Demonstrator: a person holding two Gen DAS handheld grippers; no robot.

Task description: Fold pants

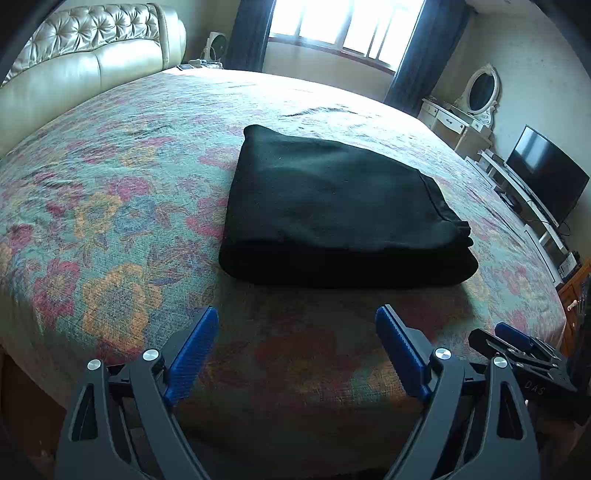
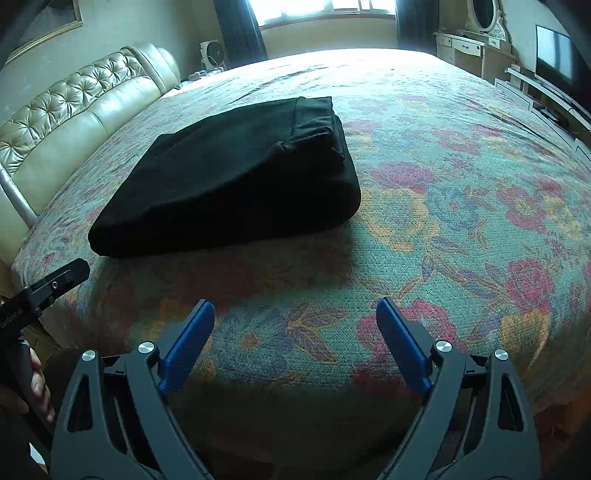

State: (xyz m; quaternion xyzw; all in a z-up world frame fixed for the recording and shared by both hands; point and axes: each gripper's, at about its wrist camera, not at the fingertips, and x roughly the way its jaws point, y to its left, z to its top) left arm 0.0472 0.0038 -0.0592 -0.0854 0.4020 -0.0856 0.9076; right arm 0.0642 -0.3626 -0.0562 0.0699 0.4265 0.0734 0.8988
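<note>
Left gripper point(image 1: 297, 325): nearest to me, I see its blue pads spread wide apart with nothing between them, only bedspread below.
Right gripper point(image 2: 295, 319): likewise spread wide and empty; in the left wrist view it shows at the near right edge.
Hand point(image 2: 35, 380): at the near left of the right wrist view, fingers wrapped on the left gripper's handle.
Bed point(image 1: 110, 221): floral bedspread, bare between both grippers and the cloth.
Pants point(image 1: 332, 206): black, lying in a compact stacked rectangle at mid-bed, apart from both grippers, a rounded fold edge on the near side, loose ends at its right.
Progress: I judge the folding essentially done; layers sit squarely on each other, and neither gripper touches them.
Left to do: at most a small tidy of the right-hand ends, which look slightly uneven.
Headboard point(image 1: 92, 48): tufted, cream, far left.
Window point(image 1: 351, 22): bright, beyond the bed, dark curtains either side.
Television point(image 1: 546, 173): far right.
</note>
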